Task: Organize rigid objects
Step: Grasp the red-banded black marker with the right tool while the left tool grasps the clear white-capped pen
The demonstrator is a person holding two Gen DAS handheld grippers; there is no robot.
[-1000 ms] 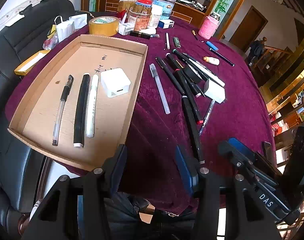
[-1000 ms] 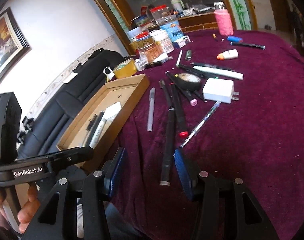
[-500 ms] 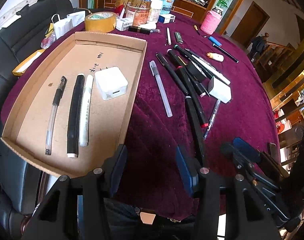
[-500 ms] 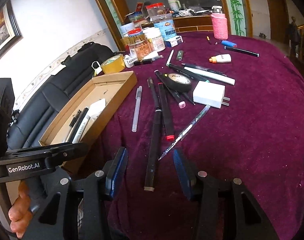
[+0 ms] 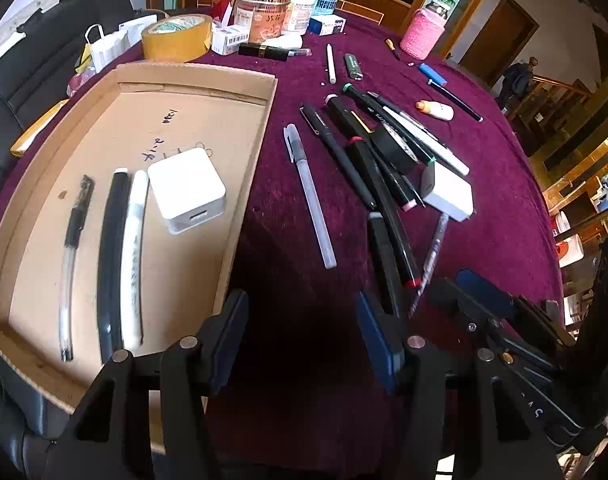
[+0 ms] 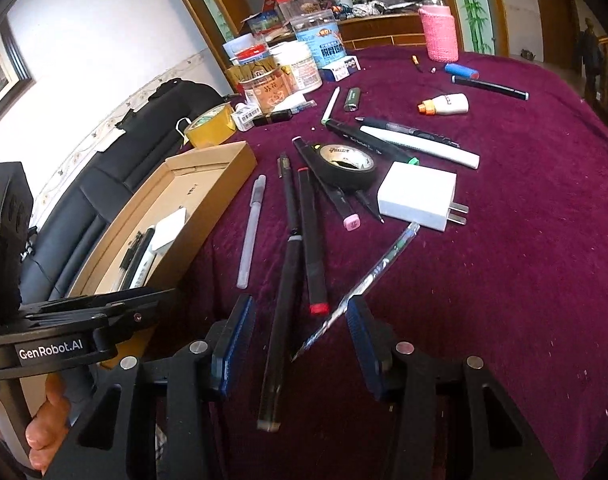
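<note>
Cardboard, plain brown and shallow, makes the tray (image 5: 240,208) lying ahead and left of the left tongs (image 5: 302,336), on a plum velvet cloth (image 5: 288,320). Those jaws are opening, with nothing but cloth between them. Inside the tray lie a clear pen (image 5: 70,256), a black marker (image 5: 110,256), a white marker (image 5: 132,252) and a glossy white cube charger (image 5: 186,190), side by side.

Ahead and right of the left tongs sprawls a heap of slim cylinders: a frosted pen (image 5: 310,196), black markers (image 5: 384,200) and a roll of black tape (image 5: 394,148).

The right tongs (image 6: 300,336) stand parted and grip nothing; a long black marker (image 6: 278,320) and the tip of a clear pen (image 6: 356,284) lie on the cloth between the fingers. Just beyond rests a red-tipped marker (image 6: 314,240), farther on a flat white plug (image 6: 418,196).

Only the right view shows the plug's metal prongs and the hand (image 6: 48,420) on the left tongs' handle; only the left view shows the tray's whole floor with its scribbled ink.
</note>
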